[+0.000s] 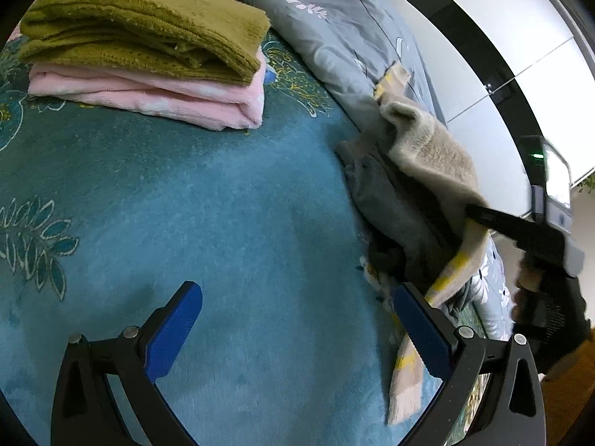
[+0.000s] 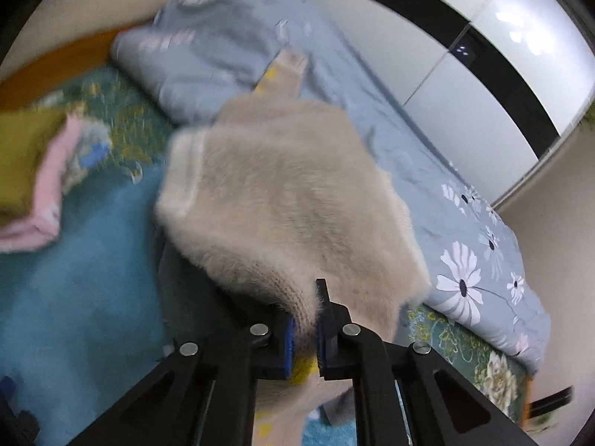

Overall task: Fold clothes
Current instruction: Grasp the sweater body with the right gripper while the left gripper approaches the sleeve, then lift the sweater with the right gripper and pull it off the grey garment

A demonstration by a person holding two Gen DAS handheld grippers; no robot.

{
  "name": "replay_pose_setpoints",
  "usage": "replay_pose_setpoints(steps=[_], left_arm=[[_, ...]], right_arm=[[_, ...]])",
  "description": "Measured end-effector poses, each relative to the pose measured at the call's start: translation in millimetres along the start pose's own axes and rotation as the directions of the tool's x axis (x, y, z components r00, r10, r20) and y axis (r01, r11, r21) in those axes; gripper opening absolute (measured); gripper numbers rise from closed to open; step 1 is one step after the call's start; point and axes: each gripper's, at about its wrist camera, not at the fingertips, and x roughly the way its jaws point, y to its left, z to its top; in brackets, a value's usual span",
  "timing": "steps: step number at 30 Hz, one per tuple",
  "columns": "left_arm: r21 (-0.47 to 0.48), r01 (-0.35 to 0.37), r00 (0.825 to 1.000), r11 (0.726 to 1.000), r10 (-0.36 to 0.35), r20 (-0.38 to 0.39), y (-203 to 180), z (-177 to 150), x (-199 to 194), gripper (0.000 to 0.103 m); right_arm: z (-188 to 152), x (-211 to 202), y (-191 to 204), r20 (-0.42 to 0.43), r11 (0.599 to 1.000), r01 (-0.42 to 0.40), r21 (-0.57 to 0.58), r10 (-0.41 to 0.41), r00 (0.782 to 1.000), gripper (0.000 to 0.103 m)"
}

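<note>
Sweater [image 2: 282, 200], beige and fuzzy, is pinched at its knit edge by our right gripper [image 2: 305, 319], draped over dark grey clothes [image 1: 386, 200] at the blue blanket's [image 1: 230, 200] right side. Our left gripper [image 1: 297, 319] hangs released, jaws wide over bare blanket. Olive towel [image 1: 141, 26] sits folded atop pink towel [image 1: 156, 93], far left.

We see a teal blanket [image 1: 230, 200] with leaf and flower prints covering the bed. A grey floral duvet [image 2: 420, 171] lies bunched along its far side — white daisies on it. Beyond, white wardrobe doors [image 2: 494, 59] with a black frame. An orange-brown strip [image 2: 55, 65] — blurred, we cannot tell what — edges the blanket.
</note>
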Motion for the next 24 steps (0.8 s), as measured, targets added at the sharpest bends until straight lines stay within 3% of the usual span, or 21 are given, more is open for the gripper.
replay_pose_setpoints(steps=[4,9,13,19,24], left_arm=[[0.009,0.014,1.000,1.000,-0.014,-0.017,-5.1,-8.0,-10.1,0.103],[-0.061,0.119,0.985,0.991,-0.126,-0.119,-12.9,-19.4,-14.1,0.102],[-0.059,0.128,0.982,0.990,-0.135,-0.129,-26.9,-30.0,-22.0,0.102],[-0.059,0.150,0.979,0.987,-0.157,-0.131,-45.8,-31.3,-40.6,0.102],[-0.131,0.175,0.966,0.976,-0.196,-0.168,-60.0,-35.8,-40.2,0.102]], right_arm=[[-4.8,-43.0,-27.6,0.089,0.999,-0.033,0.023,0.031,0.996,0.008],[-21.9,-80.7,-53.0,0.148,0.997,-0.043,0.070,0.032,0.988,0.007],[-38.8,-109.7,-72.3,0.193,0.995,-0.059,0.087,0.041,0.980,0.007],[-90.2,-163.4,-101.6,0.250,0.989,-0.111,0.092,0.085,0.964,0.007],[-146.1,-202.7,-131.8,0.264,0.981,-0.154,0.116,0.119,0.957,0.007]])
